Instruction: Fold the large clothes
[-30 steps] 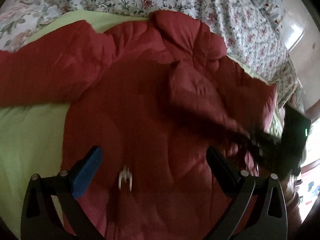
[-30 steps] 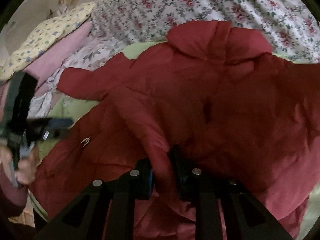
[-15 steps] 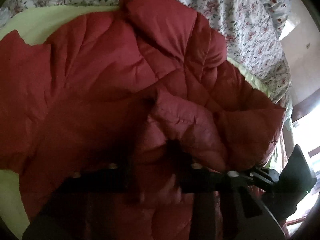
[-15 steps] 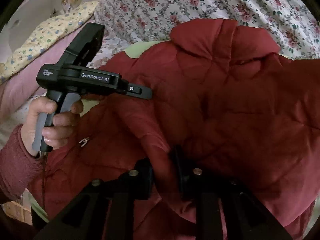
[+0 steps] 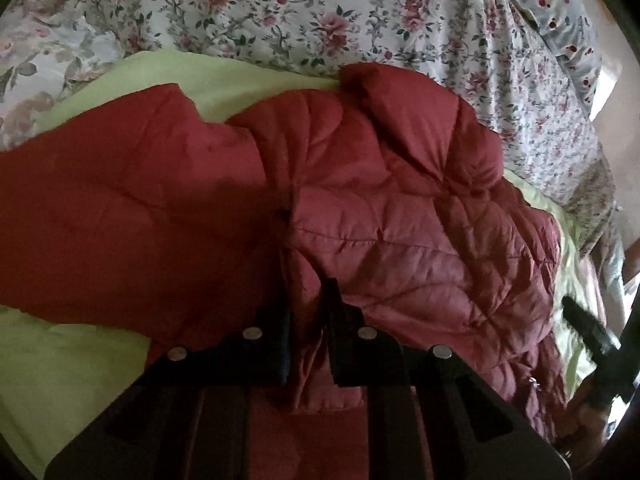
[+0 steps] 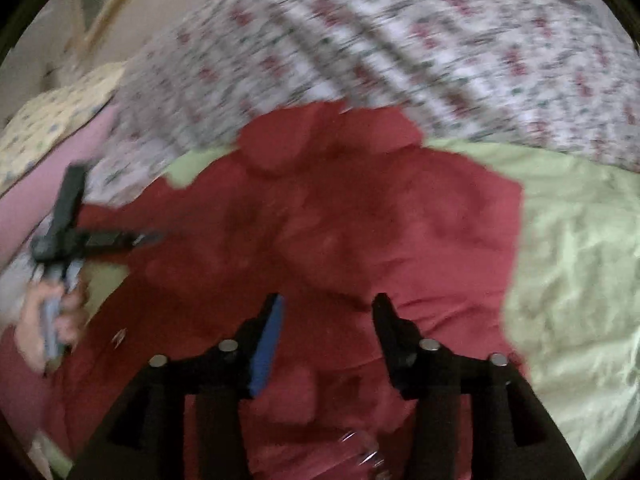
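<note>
A dark red quilted jacket [image 5: 400, 208] lies spread on a light green sheet [image 5: 60, 360] on the bed, collar toward the far side. One sleeve [image 5: 120, 216] lies out to the left. My left gripper [image 5: 306, 316] is shut on a fold of the jacket near its front edge. In the right wrist view the jacket [image 6: 360, 220] is blurred by motion. My right gripper [image 6: 326, 332] is open and empty just above the jacket's lower part. The left gripper also shows in the right wrist view [image 6: 152, 236] at the left, held by a hand.
A floral bedspread [image 5: 320, 20] covers the far side of the bed. A pink and a yellow floral pillow [image 6: 52, 120] lie at the far left. Bare green sheet [image 6: 572, 260] lies right of the jacket. The other handheld gripper body [image 5: 592, 340] shows at the right edge.
My right gripper has let go of the jacket fold and opened, pulling back. My left gripper stays shut on the jacket and has drawn back, with the sleeve and green sheet back in view.
</note>
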The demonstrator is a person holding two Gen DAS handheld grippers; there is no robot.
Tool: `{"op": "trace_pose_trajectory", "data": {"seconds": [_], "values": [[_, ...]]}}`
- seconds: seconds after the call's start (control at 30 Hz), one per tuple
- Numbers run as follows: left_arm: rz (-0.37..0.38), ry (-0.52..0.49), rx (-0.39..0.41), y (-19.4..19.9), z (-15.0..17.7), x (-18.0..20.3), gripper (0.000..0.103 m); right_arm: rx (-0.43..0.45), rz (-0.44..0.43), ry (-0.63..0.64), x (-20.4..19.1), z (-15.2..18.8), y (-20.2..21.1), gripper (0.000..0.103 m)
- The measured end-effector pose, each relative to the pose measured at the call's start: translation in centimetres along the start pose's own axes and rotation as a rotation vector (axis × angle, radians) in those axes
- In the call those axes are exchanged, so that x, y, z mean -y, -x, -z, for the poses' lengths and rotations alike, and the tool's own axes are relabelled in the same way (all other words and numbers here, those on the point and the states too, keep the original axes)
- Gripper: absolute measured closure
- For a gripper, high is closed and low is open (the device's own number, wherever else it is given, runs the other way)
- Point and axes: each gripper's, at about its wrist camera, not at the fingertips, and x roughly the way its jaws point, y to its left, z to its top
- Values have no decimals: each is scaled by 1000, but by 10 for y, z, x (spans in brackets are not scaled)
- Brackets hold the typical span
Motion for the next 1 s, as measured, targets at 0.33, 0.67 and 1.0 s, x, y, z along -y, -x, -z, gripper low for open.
{"op": "trace_pose_trajectory", "data": {"seconds": [0.33, 0.67, 1.0], "values": [[-49, 6, 62, 33, 11, -5, 85, -147, 125, -62, 37, -4, -80, 50], [49, -103, 32, 23, 8, 46, 85, -161, 170, -9, 28, 4, -90, 46], [10, -108, -63, -28, 20, 29, 85, -61, 99, 2, -6, -7, -43, 45]]}}
